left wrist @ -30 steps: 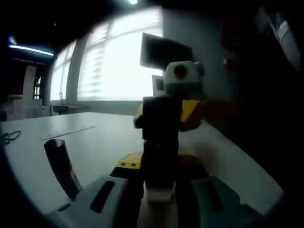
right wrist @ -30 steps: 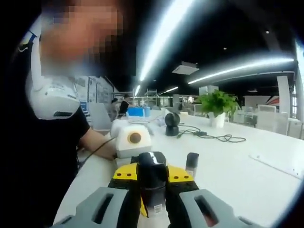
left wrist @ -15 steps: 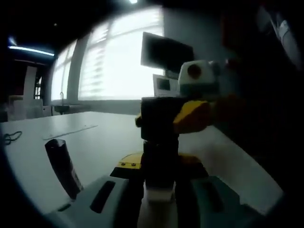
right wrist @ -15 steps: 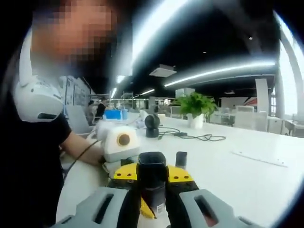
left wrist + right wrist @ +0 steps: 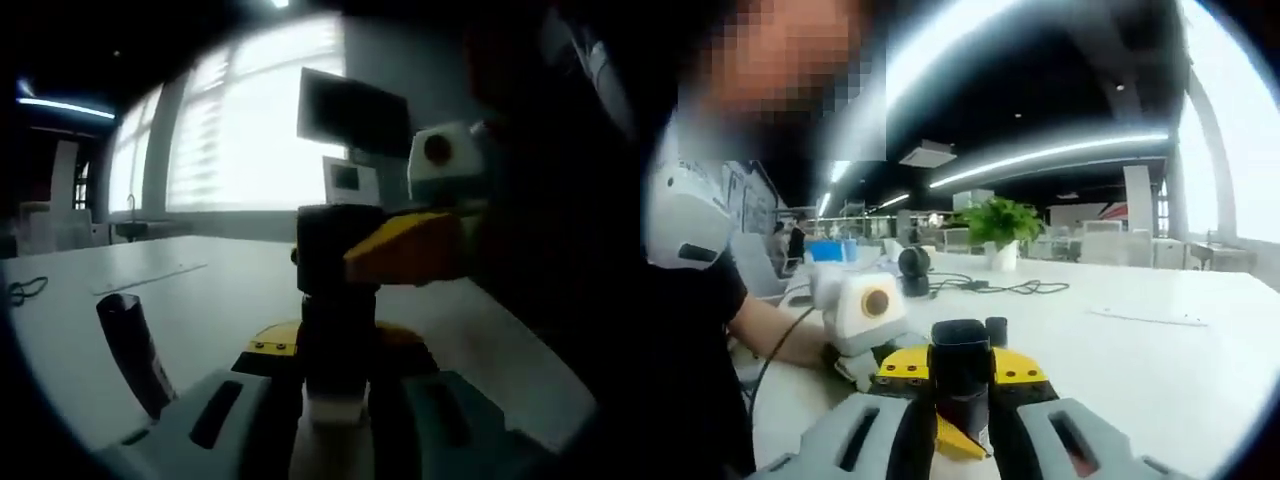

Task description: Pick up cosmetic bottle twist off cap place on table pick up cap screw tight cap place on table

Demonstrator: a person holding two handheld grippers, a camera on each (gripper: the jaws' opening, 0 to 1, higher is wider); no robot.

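In the left gripper view, my left gripper point(image 5: 335, 345) is shut on the cosmetic bottle point(image 5: 335, 408), which rises straight up between its jaws. The bottle's body is white low down and dark above. Its black cap point(image 5: 335, 250) tops it. My right gripper point(image 5: 385, 250) reaches in from the right, its yellow jaws closed on that cap. In the right gripper view, the right gripper point(image 5: 960, 372) is shut on the black cap point(image 5: 960, 350), which stands between its yellow fingertips point(image 5: 905, 367).
A slim dark tube point(image 5: 130, 350) stands tilted on the white table point(image 5: 200, 295), left of the bottle; the tube point(image 5: 995, 330) is just beyond the cap. A monitor point(image 5: 350, 110) is behind. A person's arm point(image 5: 780, 335), a plant point(image 5: 1000, 225) and a cable point(image 5: 1010, 288) lie farther off.
The right gripper has swung round the cap: in the left gripper view its yellow jaws and body have moved rightward. The right gripper view's background has shifted with that turn. The bottle stays put.
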